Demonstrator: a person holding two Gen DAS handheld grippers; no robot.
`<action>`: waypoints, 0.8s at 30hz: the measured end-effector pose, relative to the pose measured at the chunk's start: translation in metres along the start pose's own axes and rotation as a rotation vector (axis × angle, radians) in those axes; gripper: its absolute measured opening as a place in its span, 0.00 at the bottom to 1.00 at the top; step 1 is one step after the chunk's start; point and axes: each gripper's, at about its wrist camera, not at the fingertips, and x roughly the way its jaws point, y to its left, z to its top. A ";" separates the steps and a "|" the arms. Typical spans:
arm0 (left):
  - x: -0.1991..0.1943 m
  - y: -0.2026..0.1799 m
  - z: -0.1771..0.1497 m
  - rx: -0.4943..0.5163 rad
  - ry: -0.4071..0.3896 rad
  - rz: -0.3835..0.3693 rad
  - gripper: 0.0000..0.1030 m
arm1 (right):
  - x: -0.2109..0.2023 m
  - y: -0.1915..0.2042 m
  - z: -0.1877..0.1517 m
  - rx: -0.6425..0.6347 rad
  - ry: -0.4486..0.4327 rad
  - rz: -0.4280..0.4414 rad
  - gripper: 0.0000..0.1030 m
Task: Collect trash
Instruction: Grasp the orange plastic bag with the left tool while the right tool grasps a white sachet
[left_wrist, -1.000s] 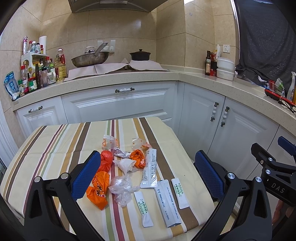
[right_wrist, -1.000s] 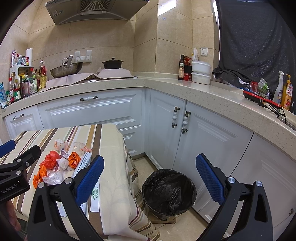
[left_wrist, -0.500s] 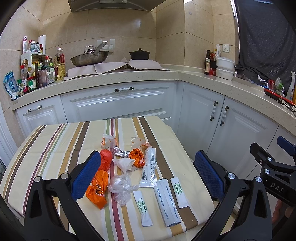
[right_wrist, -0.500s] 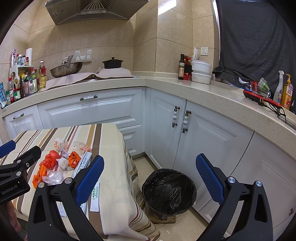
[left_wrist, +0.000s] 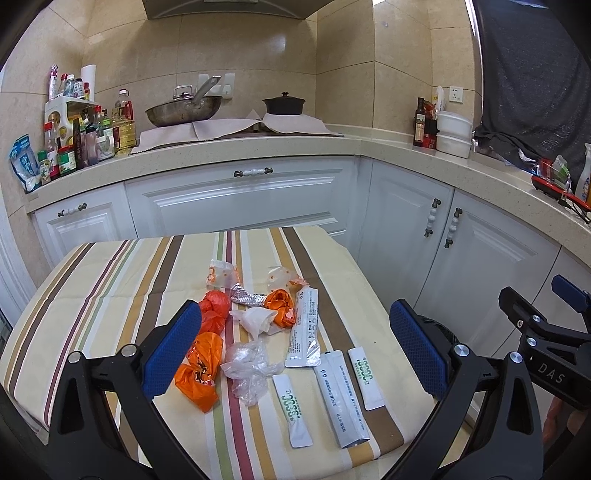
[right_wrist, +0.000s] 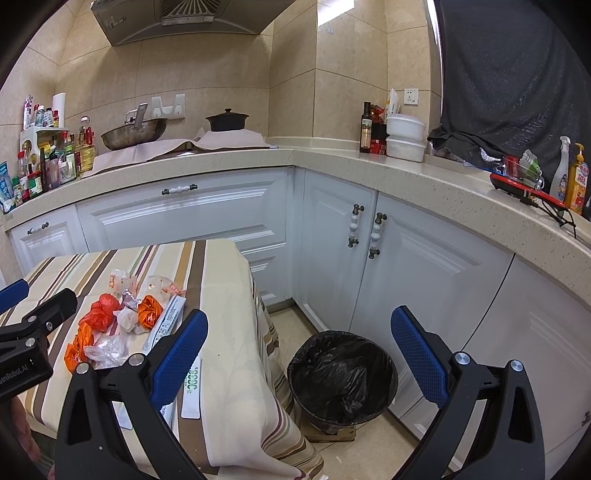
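Note:
Trash lies in a cluster on the striped tablecloth (left_wrist: 110, 280): orange wrappers (left_wrist: 201, 373), a crumpled clear plastic bag (left_wrist: 249, 367), a white tissue (left_wrist: 255, 319), a foil strip (left_wrist: 247, 297) and several white sachets (left_wrist: 293, 410). My left gripper (left_wrist: 295, 349) hovers open above the near side of this cluster, holding nothing. My right gripper (right_wrist: 299, 356) is open and empty too, off the table's right edge, above a black-lined trash bin (right_wrist: 341, 376) on the floor. The same trash cluster (right_wrist: 110, 325) shows at the left of the right wrist view.
White cabinets (right_wrist: 369, 258) wrap around behind the table and bin. The countertop carries a wok (left_wrist: 183, 112), a black pot (left_wrist: 283, 104), bottles (left_wrist: 85, 136) and white containers (right_wrist: 404, 142). Tiled floor (right_wrist: 373, 446) lies around the bin.
The left wrist view has shifted a little, so the trash sits slightly higher and closer in frame. The right gripper has not moved. Both stay open.

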 end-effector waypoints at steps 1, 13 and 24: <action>0.003 0.003 -0.001 -0.003 0.010 -0.002 0.97 | 0.002 0.000 -0.002 0.001 0.003 0.005 0.94; 0.039 0.051 -0.037 -0.064 0.183 0.038 0.95 | 0.047 0.031 -0.056 -0.039 0.118 0.123 0.94; 0.051 0.073 -0.074 -0.065 0.257 0.062 0.76 | 0.075 0.059 -0.091 -0.076 0.230 0.237 0.56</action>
